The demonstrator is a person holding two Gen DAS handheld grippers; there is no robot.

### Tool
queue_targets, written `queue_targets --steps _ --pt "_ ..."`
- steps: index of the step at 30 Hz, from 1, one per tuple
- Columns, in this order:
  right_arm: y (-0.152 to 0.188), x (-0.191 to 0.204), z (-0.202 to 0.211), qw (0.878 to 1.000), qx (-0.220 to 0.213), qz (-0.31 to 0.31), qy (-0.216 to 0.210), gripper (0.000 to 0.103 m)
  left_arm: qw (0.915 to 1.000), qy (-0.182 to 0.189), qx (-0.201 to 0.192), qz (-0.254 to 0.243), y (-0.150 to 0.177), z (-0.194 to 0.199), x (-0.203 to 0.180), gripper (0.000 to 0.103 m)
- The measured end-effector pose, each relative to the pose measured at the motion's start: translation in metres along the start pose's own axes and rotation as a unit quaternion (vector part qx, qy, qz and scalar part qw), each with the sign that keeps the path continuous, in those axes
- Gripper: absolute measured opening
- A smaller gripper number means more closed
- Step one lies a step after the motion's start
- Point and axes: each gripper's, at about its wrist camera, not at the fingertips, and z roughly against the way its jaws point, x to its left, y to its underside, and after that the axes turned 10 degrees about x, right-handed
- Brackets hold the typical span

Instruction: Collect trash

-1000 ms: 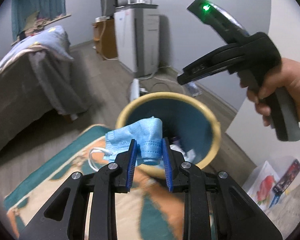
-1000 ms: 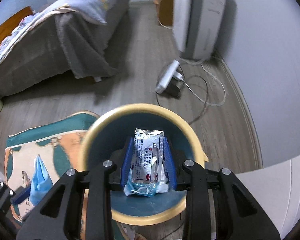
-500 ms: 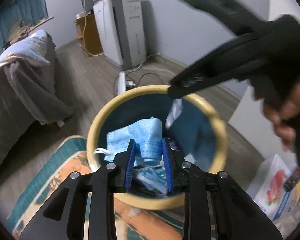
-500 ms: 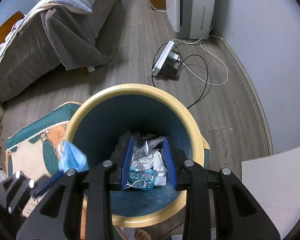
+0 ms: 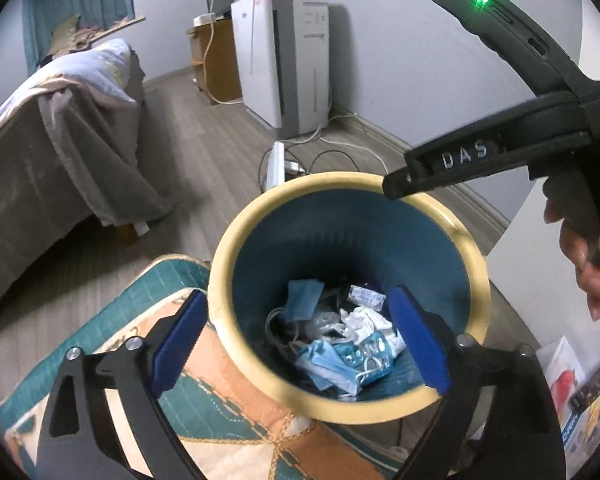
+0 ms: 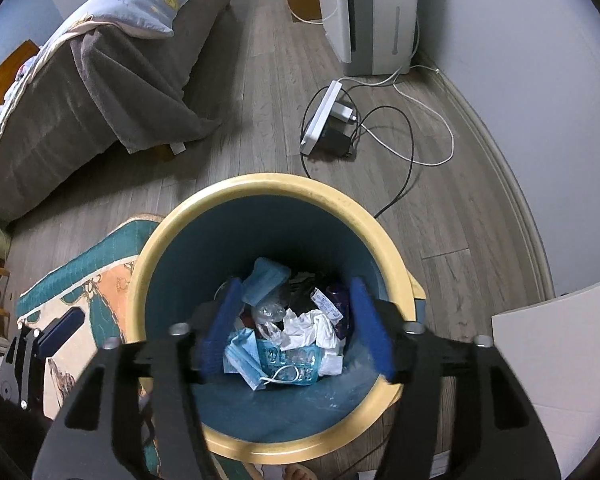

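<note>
Left tool (image 5: 296,340) and right tool (image 6: 296,328), both just opening and released, are hovering over the bin (image 5: 476,256), trash (image 6: 284,344) lying at the bin's bottom.

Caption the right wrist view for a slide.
Right gripper, open and empty, above the bin, with masks and tissue lying inside.

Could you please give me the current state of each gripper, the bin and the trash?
left gripper: open, empty, jaws just opened above the bin.
right gripper: open, empty, jaws just opened.
bin: upright, uncovered.
face masks: lying loose at the bin's bottom.
crumpled tissue: in the bin.
</note>
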Motion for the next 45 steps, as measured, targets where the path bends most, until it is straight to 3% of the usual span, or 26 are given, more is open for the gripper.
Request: queue_targets --steps 1,3,6,10,17,22,25,28,32,36,41,45 --pt "0.000 0.000 0.002 1.000 -0.002 -0.001 0.001 0.070 1.0000 -0.002 0.002 0.000 0.002 0.001 -0.001 0.092" --pt "0.002 -0.002 0.010 1.000 -0.011 -0.004 0.001 0.088 0.9999 -0.011 0.004 0.003 0.004 0.006 -0.002 0.094" --pt "0.007 -0.003 0.029 0.999 -0.032 -0.012 -0.007 0.097 0.9998 -0.015 0.003 0.016 0.005 0.021 0.001 0.096" --pt "0.022 0.001 0.061 0.998 -0.052 -0.016 -0.024 0.097 0.9985 -0.004 -0.004 0.055 0.006 0.058 0.011 0.098" --pt "0.071 0.011 0.110 0.996 -0.093 0.011 0.009 0.097 0.9926 -0.005 -0.011 0.121 0.013 0.125 0.027 0.098" --pt "0.100 0.001 0.128 0.995 -0.100 -0.013 -0.005 0.097 0.9900 -0.045 -0.008 0.133 0.029 0.159 0.029 0.098" --pt "0.116 -0.004 0.137 0.992 -0.116 -0.024 0.031 0.097 0.9884 -0.072 0.013 0.133 0.040 0.163 0.026 0.098" --pt "0.128 -0.002 0.140 0.988 -0.128 -0.029 0.077 0.097 0.9890 -0.069 0.009 0.131 0.048 0.164 0.027 0.098" --pt "0.132 0.008 0.133 0.990 -0.125 0.005 0.060 0.097 0.9894 -0.077 -0.021 0.121 0.050 0.161 0.030 0.098" --pt "0.130 0.017 0.130 0.986 -0.143 0.036 0.082 0.097 0.9918 -0.082 -0.039 0.090 0.042 0.152 0.026 0.098" --pt "0.130 0.022 0.132 0.985 -0.153 0.044 0.060 0.097 0.9938 -0.079 -0.031 0.071 0.040 0.144 0.019 0.098" --pt "0.132 0.030 0.134 0.983 -0.162 0.058 0.070 0.097 0.9947 -0.076 -0.026 0.064 0.040 0.139 0.016 0.098"
